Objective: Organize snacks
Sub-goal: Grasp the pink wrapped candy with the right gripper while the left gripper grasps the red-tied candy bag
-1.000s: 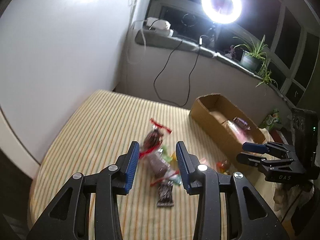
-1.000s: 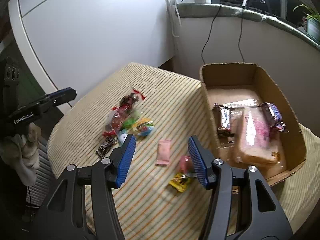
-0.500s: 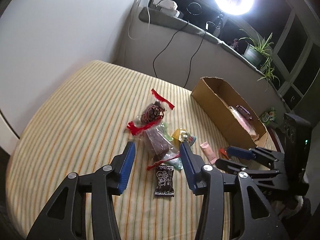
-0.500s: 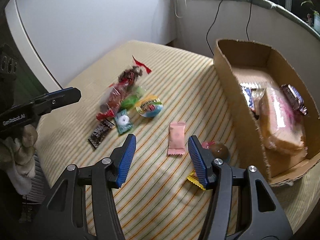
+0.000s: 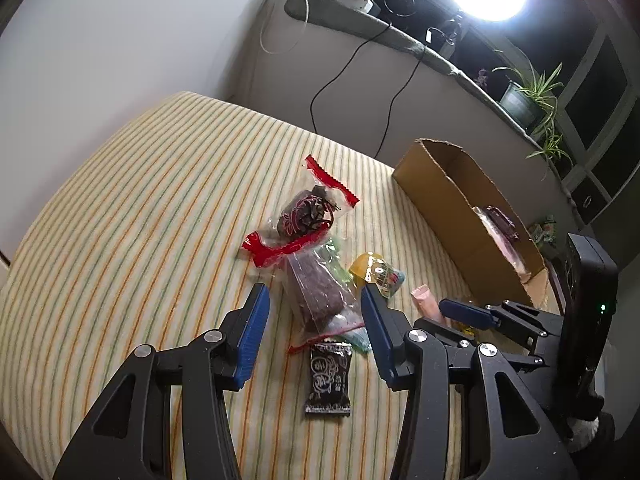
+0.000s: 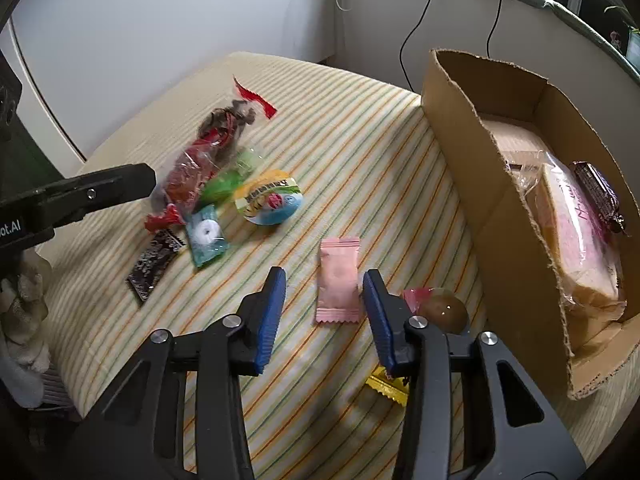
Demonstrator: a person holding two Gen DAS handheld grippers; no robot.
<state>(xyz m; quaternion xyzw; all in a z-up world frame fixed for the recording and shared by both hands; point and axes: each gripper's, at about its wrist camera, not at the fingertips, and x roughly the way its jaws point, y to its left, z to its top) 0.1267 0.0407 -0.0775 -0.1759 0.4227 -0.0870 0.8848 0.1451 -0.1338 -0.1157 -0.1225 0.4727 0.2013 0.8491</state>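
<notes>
My right gripper [image 6: 324, 308] is spread wide and holds nothing. The pink sachet [image 6: 338, 280] lies flat on the striped cloth [image 6: 360, 152] just ahead, between its fingers and nearer the right one. I judge it light, thin and crinkly, likely to slide, so I'd pinch across its narrow middle. My left gripper [image 5: 312, 320] hangs equally wide and empty, its fingers either side of the clear bag of dark snacks [image 5: 316, 292]. The cardboard box [image 6: 460, 128] sits to my right.

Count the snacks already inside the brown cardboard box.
2: a clear-wrapped bread loaf in the brown cardboard box, and a dark purple foil bar at its far edge. The near wall may hide more.
</notes>
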